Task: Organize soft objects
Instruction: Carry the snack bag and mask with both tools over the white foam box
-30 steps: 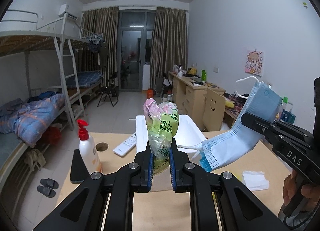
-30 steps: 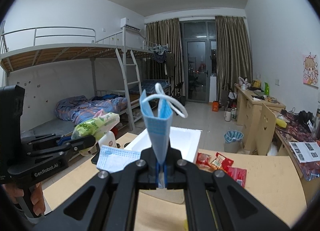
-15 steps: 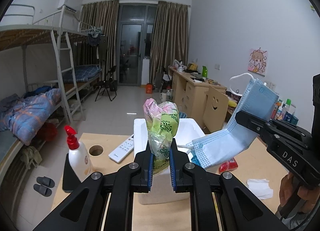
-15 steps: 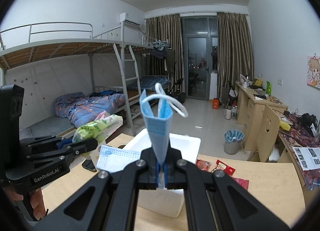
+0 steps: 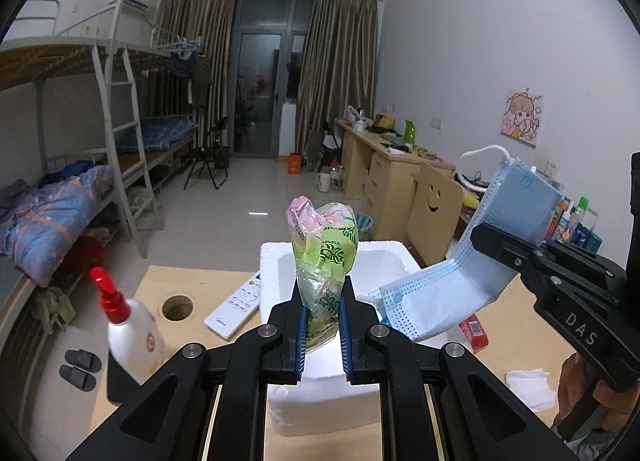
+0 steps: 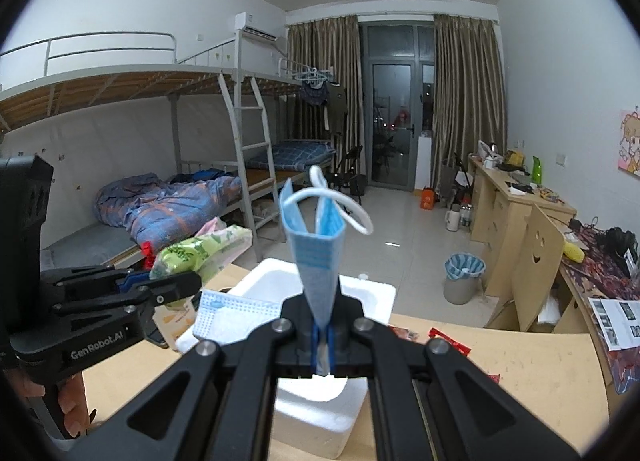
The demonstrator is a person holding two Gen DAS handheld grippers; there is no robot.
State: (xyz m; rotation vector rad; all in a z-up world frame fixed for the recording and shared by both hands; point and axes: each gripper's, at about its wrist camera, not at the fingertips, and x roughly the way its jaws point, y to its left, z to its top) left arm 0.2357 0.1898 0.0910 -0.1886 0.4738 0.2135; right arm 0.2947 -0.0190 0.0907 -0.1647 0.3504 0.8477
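Observation:
My left gripper [image 5: 322,325] is shut on a green and pink plastic tissue pack [image 5: 325,257] and holds it upright above a white foam box [image 5: 276,285]. My right gripper [image 6: 321,345] is shut on a folded blue face mask [image 6: 316,245], also above the foam box [image 6: 372,297]. In the left wrist view the mask [image 5: 460,281] hangs from the right gripper at the right, its lower end over the box. In the right wrist view the tissue pack [image 6: 200,253] sits in the left gripper at the left.
On the wooden table [image 5: 156,285] stand a white spray bottle with a red top [image 5: 128,333], a white remote [image 5: 236,307], a round hole [image 5: 177,307], red snack packets [image 6: 448,341] and a crumpled tissue [image 5: 528,381]. Bunk beds left, desks right.
Both grippers have moved forward and closer over the foam box, which now lies lower and nearer in both views. Both keep their hold.

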